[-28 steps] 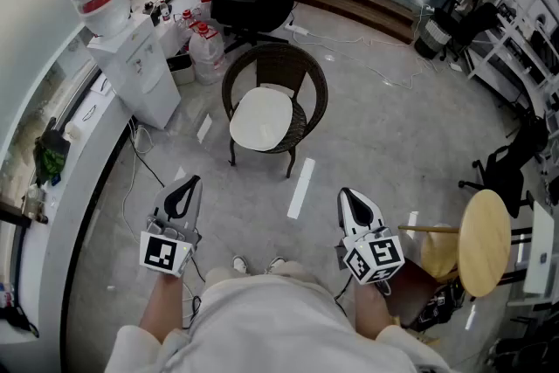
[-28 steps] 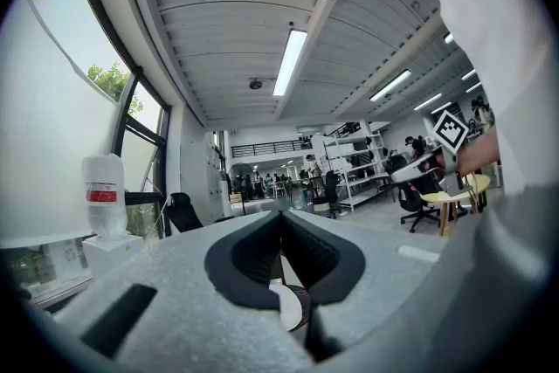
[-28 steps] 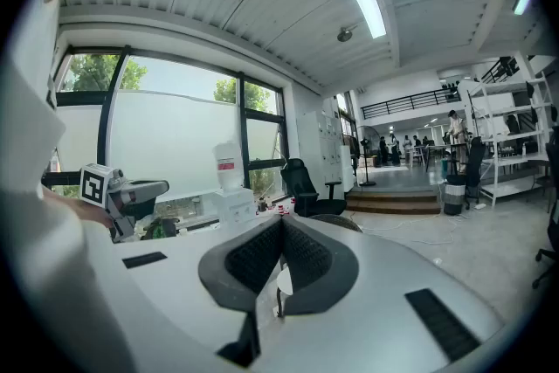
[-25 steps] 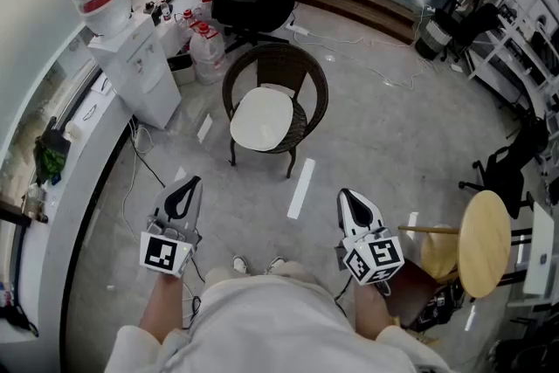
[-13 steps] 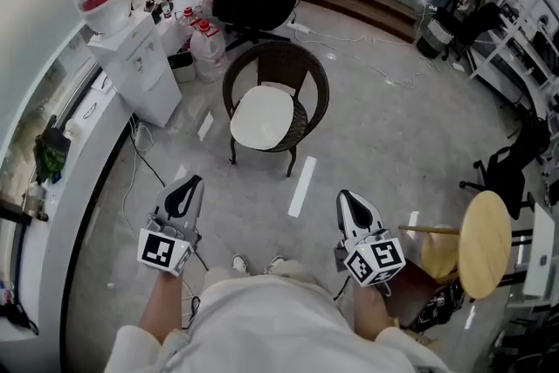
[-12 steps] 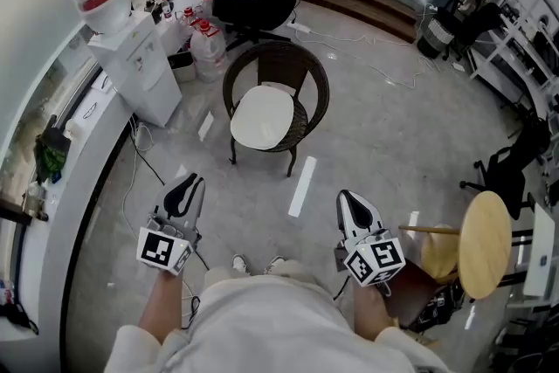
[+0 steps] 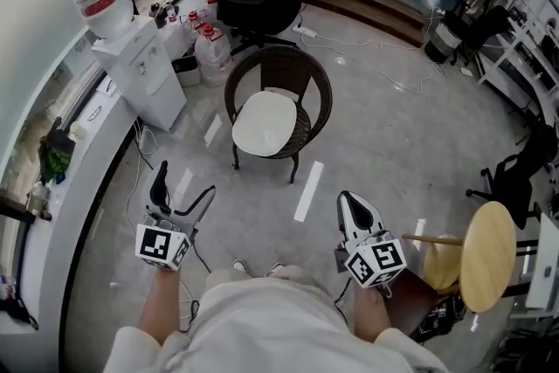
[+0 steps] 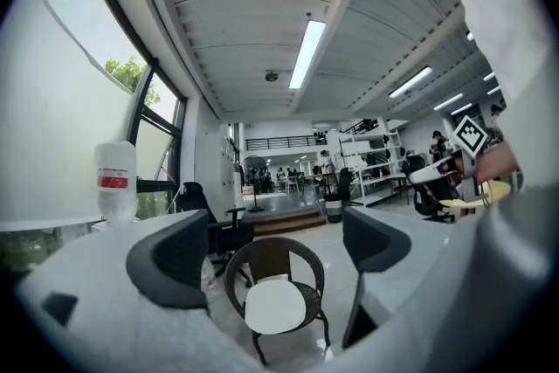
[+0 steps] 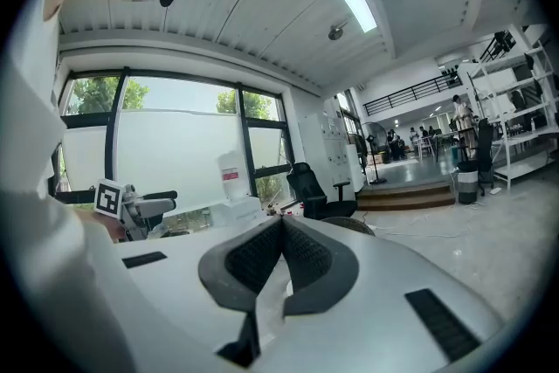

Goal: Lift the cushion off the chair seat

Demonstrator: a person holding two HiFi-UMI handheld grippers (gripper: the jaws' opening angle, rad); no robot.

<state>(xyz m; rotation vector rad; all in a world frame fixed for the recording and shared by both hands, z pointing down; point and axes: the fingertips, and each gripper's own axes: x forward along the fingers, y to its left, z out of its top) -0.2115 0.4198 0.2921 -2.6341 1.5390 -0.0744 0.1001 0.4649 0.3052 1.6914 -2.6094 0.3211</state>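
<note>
A round white cushion (image 7: pixel 265 123) lies on the seat of a dark wicker chair (image 7: pixel 316 87) standing on the grey floor ahead of me. Both grippers are held low and well short of it. My left gripper (image 7: pixel 185 179) is at the lower left; its jaws are opening and stand wide, with nothing between them. In the left gripper view the cushion (image 8: pixel 275 307) and the chair (image 8: pixel 272 251) show far off between the jaws of the left gripper (image 8: pixel 275 253). My right gripper (image 7: pixel 352 203) is shut and empty at the lower right. In the right gripper view the right gripper (image 9: pixel 281 227) has its pads pressed together.
A water dispenser (image 7: pixel 131 48) and water bottles (image 7: pixel 210 48) stand left of the chair. A black office chair (image 7: pixel 249 0) is behind it. A white tape strip (image 7: pixel 308 190) marks the floor. A round wooden stool (image 7: pixel 486 245) is at my right. Cables run across the floor.
The left gripper's jaws have gone from shut to wide open. Both grippers have shifted slightly forward. The cushion and the chair have not moved.
</note>
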